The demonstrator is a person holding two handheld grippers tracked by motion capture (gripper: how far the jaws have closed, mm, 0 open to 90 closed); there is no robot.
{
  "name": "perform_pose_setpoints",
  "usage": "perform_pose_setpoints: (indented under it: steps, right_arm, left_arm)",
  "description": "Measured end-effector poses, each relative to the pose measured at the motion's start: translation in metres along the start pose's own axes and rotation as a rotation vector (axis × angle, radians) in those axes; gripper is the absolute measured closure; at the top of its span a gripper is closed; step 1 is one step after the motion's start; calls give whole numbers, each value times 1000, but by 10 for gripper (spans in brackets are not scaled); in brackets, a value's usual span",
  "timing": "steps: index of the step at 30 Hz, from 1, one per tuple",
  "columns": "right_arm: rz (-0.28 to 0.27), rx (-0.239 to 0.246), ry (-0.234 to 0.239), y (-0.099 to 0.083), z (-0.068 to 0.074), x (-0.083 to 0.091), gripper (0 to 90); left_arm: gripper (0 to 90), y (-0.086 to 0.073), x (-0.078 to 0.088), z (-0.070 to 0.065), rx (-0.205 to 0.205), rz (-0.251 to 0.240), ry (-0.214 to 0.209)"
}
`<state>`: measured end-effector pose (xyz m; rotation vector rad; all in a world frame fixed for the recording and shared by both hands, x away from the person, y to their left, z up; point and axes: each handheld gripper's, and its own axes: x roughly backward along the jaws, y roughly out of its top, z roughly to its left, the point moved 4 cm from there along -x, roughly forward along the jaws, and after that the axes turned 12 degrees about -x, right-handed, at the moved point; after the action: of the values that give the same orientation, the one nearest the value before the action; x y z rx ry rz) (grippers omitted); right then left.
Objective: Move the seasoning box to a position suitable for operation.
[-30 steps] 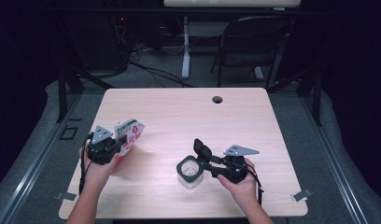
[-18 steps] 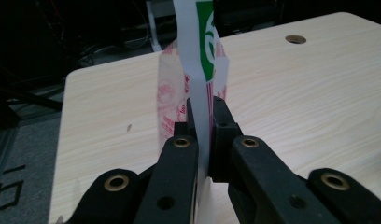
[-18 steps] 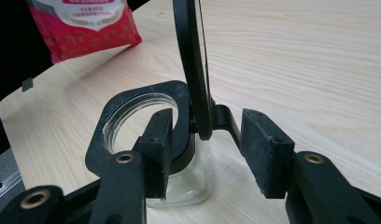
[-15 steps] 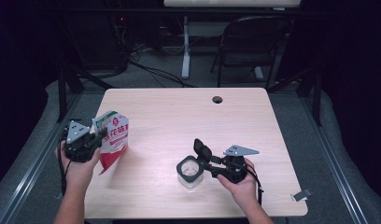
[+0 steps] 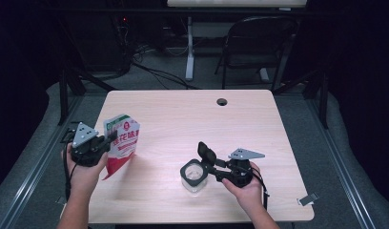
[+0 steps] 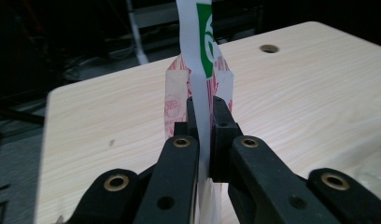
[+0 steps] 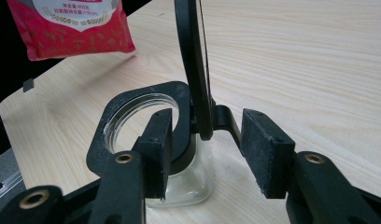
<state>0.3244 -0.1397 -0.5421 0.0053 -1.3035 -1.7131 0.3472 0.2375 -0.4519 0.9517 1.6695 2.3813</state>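
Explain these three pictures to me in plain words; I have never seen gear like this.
There is no robot here. A person at a wooden table holds a hand tool with two black jaws in each hand.

The wide picture comes from a camera above the person's side of the table. There the left gripper is at the left and the right gripper at the right. The other two pictures come from small cameras riding on the tools, looking along their jaws.

The left gripper's jaws are pinched shut on the top edge of a red and white pouch, held up above the table near its left edge.

On the table stands a clear glass jar with a black collar and a flip lid standing open. The right gripper's jaws sit at that hinge; I cannot tell whether they press on it.

A small dark hole lies near the far edge.
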Motion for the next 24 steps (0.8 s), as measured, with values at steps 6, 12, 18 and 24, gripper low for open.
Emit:
perform_pose_setpoints:
  steps: [6,12,18,24]
  right_arm:
    - [-9,3,-8,-2,0,5,531]
    - [-28,0,-27,-5,-1,17,527]
    - [-56,-13,-52,-9,-3,31,524]
    - [-66,-25,-72,-15,-6,40,519]
  left_arm:
    - [900,12,-12,-25,-59,-7,-75]
    - [900,23,-26,-46,-91,-20,-157]
    - [900,33,-38,-61,-112,-42,-218]
    - [900,40,-45,-70,-129,-56,-259]
